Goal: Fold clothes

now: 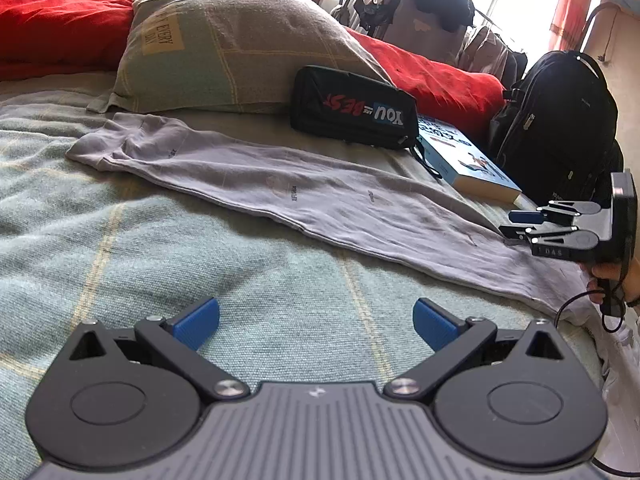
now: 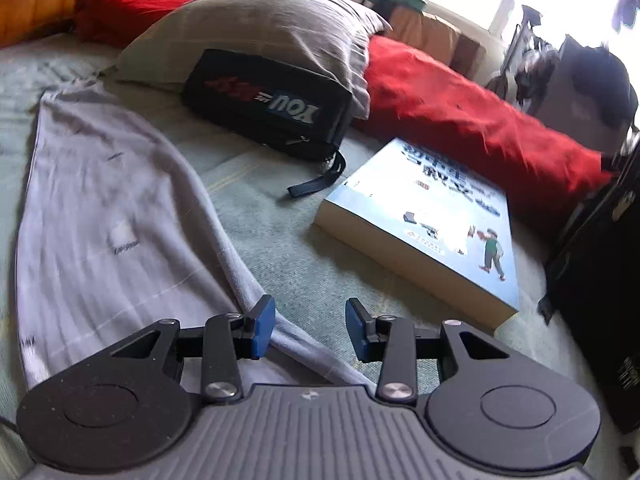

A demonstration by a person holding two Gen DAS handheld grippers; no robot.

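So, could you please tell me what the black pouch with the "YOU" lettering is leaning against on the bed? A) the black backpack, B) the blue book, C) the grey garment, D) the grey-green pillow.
D: the black pouch rests its back against the grey-green pillow, while the blue book lies flat, apart from it, and the grey garment is spread out to its side.

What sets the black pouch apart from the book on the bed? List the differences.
The black pouch is soft fabric, dark, with "YOU" lettering and a loose strap; the book is stiff, with a pale blue illustrated cover.
The pouch leans against the pillow; the book lies flat.
The book sits nearer the right hand-held gripper than the pouch does.
Both rest on the green bedspread, clear of the grey garment.
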